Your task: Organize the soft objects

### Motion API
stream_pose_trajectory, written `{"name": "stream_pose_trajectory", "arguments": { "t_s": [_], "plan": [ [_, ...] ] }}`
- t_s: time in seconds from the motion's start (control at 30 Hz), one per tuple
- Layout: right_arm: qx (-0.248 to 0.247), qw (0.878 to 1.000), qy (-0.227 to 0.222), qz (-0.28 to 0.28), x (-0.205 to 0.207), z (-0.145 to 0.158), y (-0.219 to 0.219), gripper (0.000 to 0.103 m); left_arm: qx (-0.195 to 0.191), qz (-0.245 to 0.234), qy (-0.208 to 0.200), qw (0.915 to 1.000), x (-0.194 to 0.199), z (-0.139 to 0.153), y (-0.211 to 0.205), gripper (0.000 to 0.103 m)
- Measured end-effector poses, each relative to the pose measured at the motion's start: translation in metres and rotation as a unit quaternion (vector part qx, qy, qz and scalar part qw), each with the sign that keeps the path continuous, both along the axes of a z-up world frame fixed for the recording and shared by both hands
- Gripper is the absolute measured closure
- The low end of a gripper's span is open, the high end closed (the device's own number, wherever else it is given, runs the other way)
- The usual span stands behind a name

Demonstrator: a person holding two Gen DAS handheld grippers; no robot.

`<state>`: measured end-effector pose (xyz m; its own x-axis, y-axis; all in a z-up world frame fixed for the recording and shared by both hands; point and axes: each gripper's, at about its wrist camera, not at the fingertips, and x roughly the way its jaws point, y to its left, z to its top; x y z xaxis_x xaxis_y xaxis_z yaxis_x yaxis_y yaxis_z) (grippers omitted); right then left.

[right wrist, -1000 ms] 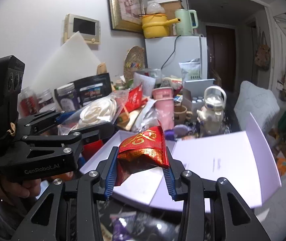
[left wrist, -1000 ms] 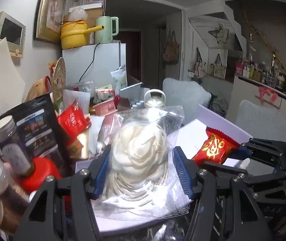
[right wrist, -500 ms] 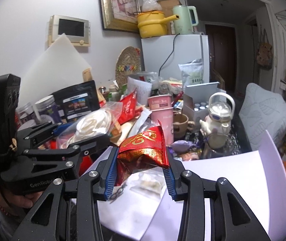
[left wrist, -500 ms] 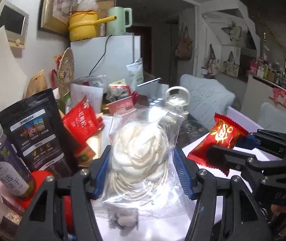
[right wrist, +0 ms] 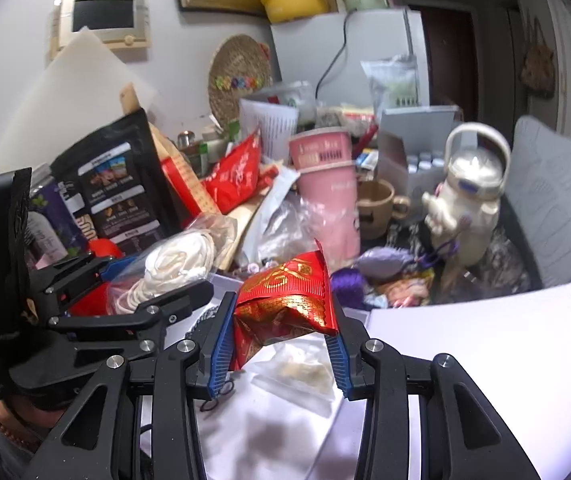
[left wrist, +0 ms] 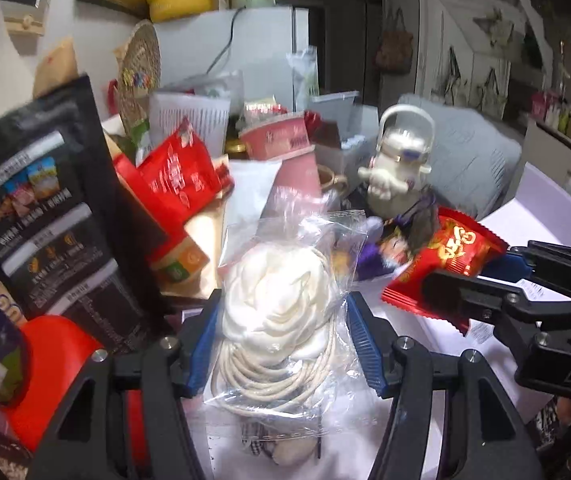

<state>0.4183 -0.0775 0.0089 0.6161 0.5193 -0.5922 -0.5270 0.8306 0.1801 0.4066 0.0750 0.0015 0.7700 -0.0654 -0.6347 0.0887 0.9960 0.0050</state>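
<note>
My left gripper is shut on a clear plastic bag of white cord and fabric, held over the open white box. My right gripper is shut on a red and gold snack packet, also above the white box. Each gripper shows in the other's view: the right gripper with its red packet at the right, the left gripper with its bag at the left. A small clear packet and hair ties lie inside the box.
The table behind is crowded: a black pouch, red packets, a pink cup, a brown mug, a white teapot, purple soft items. A grey cushion lies at the right. A person's hand holds the left gripper.
Both grippers have moved forward and down toward the white box with their loads still held. The cluttered table has grown nearer, and items inside the box have come into view.
</note>
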Motion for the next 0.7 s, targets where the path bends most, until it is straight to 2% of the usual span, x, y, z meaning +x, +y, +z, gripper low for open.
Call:
{"name": "stream_pose_trajectory", "arguments": {
  "t_s": [0.27, 0.37, 0.43, 0.53, 0.6, 0.7],
  "plan": [
    [-0.026, 0.999, 0.045, -0.001, 0.019, -0.032, 0.015, 0.062, 0.004, 0.008, 0.060, 0.9982, 0.021, -0.030, 0.001, 0.044],
    [-0.036, 0.998, 0.054, -0.019, 0.028, -0.041, 0.016, 0.062, -0.027, 0.014, 0.090, 0.9954, 0.030, -0.043, 0.010, 0.044],
    [-0.021, 0.996, 0.079, -0.022, 0.035, -0.050, 0.013, 0.062, -0.027, 0.025, 0.104, 0.9939, 0.035, -0.051, 0.015, 0.044],
    [-0.028, 0.995, 0.093, -0.029, 0.041, -0.060, 0.013, 0.062, -0.026, 0.037, 0.125, 0.9911, 0.040, -0.063, 0.019, 0.044],
    [-0.040, 0.994, 0.098, -0.036, 0.043, -0.066, 0.014, 0.062, -0.033, 0.036, 0.130, 0.9903, 0.042, -0.067, 0.021, 0.041],
    [-0.050, 0.993, 0.101, -0.034, 0.045, -0.071, 0.016, 0.061, -0.022, 0.035, 0.131, 0.9905, 0.042, -0.069, 0.018, 0.039]
  ]
}}
